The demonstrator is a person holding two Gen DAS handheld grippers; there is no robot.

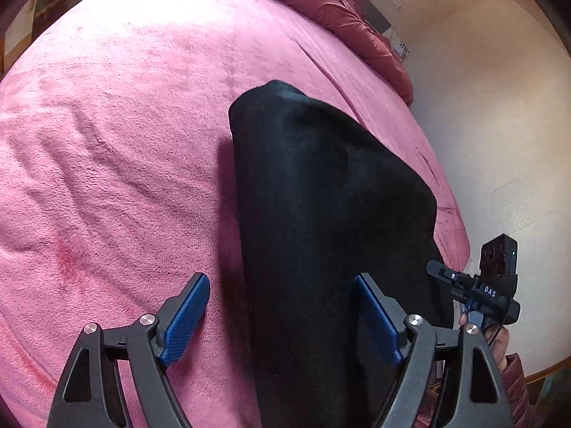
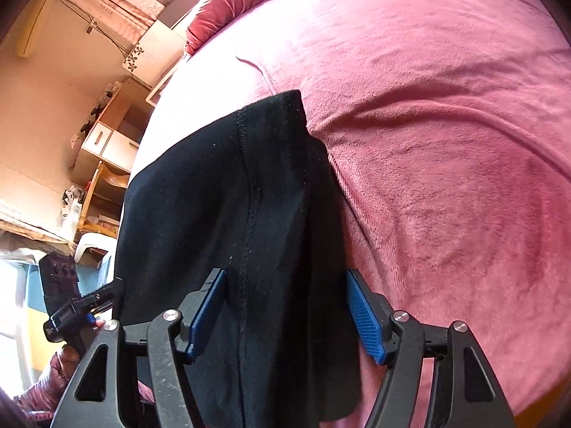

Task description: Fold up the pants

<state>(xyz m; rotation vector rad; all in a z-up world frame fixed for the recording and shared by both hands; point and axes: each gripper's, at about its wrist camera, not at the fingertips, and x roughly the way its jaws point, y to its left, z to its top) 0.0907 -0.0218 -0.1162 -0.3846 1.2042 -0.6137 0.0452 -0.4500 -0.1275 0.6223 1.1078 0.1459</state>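
Note:
Black pants (image 1: 321,196) lie folded into a long strip on the pink blanket (image 1: 125,125), close to the bed's side edge. My left gripper (image 1: 282,317) is open just above their near end: its left pad hangs over bare blanket, its right pad over the black cloth. In the right wrist view the pants (image 2: 221,196) show a stitched seam down the middle. My right gripper (image 2: 285,315) is open astride that near end, and its pads do not press the cloth. Each gripper shows in the other's view, the right gripper (image 1: 464,285) and the left gripper (image 2: 82,306), held by hands.
A dark red quilt (image 1: 339,7) is bunched at the far end of the bed. Cream floor (image 1: 481,107) borders the bed beside the pants. Wooden shelves with clutter (image 2: 107,142) and a white stool (image 2: 92,246) stand by the wall. Pink blanket (image 2: 446,178) stretches wide.

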